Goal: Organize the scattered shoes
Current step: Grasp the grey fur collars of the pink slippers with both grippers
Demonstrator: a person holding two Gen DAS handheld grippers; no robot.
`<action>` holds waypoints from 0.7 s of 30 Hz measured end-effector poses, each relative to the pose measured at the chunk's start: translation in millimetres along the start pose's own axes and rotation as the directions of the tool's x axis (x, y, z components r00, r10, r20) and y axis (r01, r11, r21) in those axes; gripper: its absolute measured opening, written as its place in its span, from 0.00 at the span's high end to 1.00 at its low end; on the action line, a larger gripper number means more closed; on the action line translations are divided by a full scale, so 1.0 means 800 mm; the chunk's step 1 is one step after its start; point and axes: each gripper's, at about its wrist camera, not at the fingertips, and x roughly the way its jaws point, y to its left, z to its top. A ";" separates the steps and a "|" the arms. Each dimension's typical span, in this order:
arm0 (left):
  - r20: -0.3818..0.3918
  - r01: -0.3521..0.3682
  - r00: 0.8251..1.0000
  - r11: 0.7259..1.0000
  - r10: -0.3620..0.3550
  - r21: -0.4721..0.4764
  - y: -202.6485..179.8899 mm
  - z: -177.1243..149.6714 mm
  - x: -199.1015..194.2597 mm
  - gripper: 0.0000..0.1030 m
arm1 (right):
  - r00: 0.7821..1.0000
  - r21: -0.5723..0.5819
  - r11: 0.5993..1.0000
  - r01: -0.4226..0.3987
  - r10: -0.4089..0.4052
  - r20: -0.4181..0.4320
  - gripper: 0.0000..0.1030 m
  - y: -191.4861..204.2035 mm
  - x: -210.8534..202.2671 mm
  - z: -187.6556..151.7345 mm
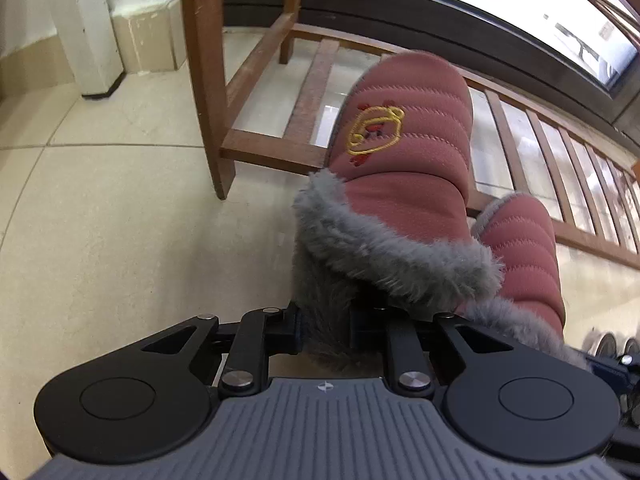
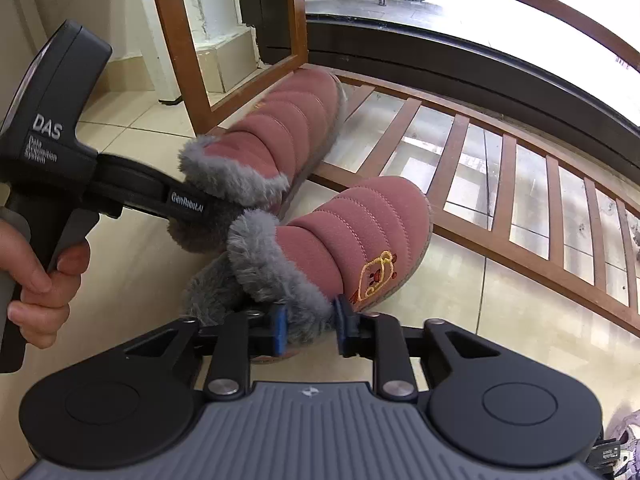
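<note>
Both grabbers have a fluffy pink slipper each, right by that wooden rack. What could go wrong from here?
1. Each gripper, left and right, pinches only the grey fur collar of its pink quilted slipper; soft fur could slip out when lifted.
2. The slippers sit close together, so they may bump.
3. The low slatted wooden shoe rack has gaps; a toe could catch.

The tiled floor (image 1: 100, 216) lies bare to the left of the two pink slippers, giving a claw open passage on that side. Ahead, the wooden shoe rack (image 2: 452, 184) blocks the way: its upright leg (image 1: 208, 80) stands just left of the left slipper (image 1: 404, 152), and its low slatted shelf (image 1: 532, 152) runs behind both toes. The right slipper (image 2: 360, 240) sits close beside the left one, with hardly any gap between their fur collars. At the far right some objects, too blurred to name, may narrow the floor.
</note>
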 end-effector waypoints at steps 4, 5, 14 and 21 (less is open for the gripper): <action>-0.037 0.023 0.999 1.000 -0.022 0.016 -0.008 -0.019 -0.012 0.80 | 0.999 0.013 1.000 -0.017 0.017 -0.031 0.81 -0.007 -0.012 -0.011; -0.048 0.028 0.998 0.999 -0.027 0.022 -0.010 -0.027 -0.016 0.80 | 0.999 0.017 1.000 -0.021 0.022 -0.040 0.84 -0.009 -0.015 -0.015; -0.174 0.085 0.983 0.992 -0.067 0.096 -0.032 -0.111 -0.059 0.79 | 0.988 0.022 0.998 -0.065 0.067 -0.139 0.87 -0.020 -0.054 -0.072; -0.268 0.126 0.960 0.983 -0.088 0.131 -0.048 -0.185 -0.097 0.79 | 0.968 0.004 0.993 -0.119 0.117 -0.222 0.86 -0.012 -0.100 -0.132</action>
